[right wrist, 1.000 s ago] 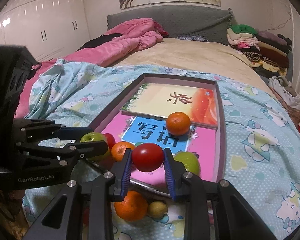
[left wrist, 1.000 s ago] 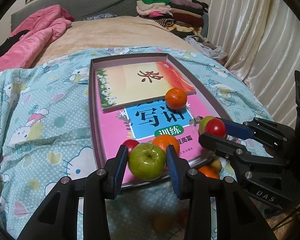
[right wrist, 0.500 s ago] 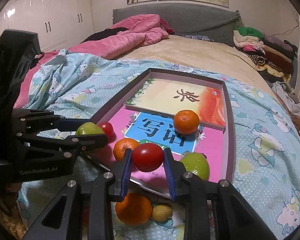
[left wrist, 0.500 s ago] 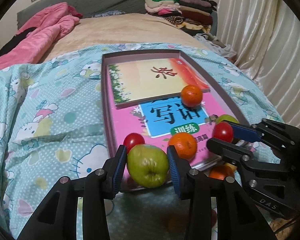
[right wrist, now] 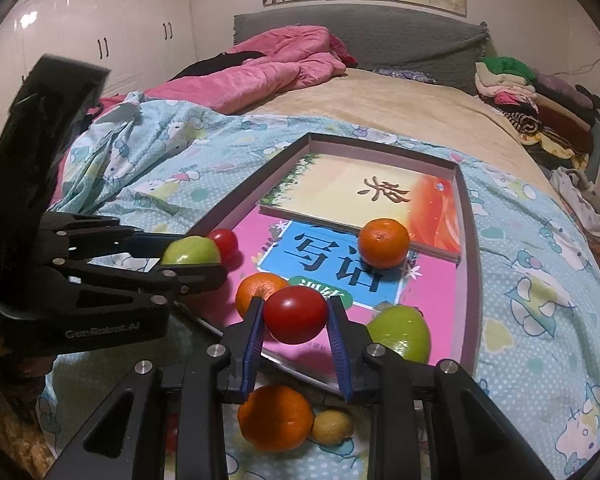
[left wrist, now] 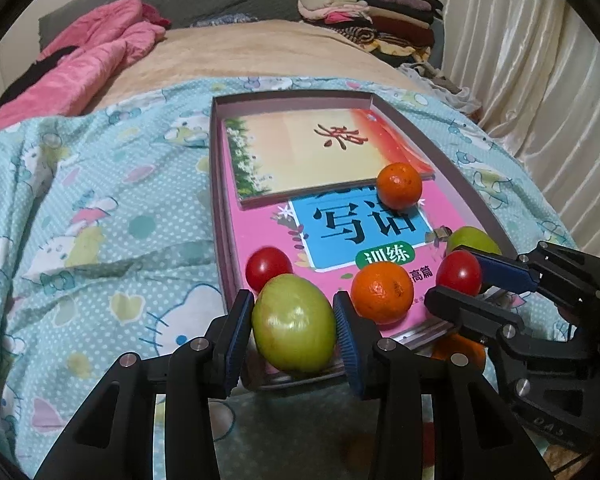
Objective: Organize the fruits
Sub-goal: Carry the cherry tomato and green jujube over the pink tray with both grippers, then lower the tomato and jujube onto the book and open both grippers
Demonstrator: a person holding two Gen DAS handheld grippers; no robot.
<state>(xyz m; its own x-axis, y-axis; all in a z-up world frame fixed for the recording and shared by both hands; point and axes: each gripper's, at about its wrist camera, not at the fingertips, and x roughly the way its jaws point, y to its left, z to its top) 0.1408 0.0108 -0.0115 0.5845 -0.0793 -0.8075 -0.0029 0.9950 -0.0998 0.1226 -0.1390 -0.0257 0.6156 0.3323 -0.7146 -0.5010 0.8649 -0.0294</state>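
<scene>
My left gripper (left wrist: 294,330) is shut on a green apple (left wrist: 294,330), held over the near left corner of a shallow box (left wrist: 216,184) lined with books. My right gripper (right wrist: 296,316) is shut on a red tomato (right wrist: 296,314) over the box's near edge; it also shows in the left wrist view (left wrist: 459,272). In the box lie two oranges (left wrist: 399,184) (left wrist: 382,292), a second tomato (left wrist: 268,266) and a second green apple (right wrist: 400,332). An orange (right wrist: 276,418) and a small yellow-brown fruit (right wrist: 332,426) lie on the bedspread below my right gripper.
The box rests on a blue patterned bedspread (left wrist: 100,220) on a bed. A pink quilt (right wrist: 260,76) lies at the far left, folded clothes (left wrist: 364,12) at the far right, and curtains (left wrist: 540,80) hang on the right.
Both grippers have moved forward over the box's near edge, each still holding its fruit. The left gripper shifted left, toward the second tomato in the box.
</scene>
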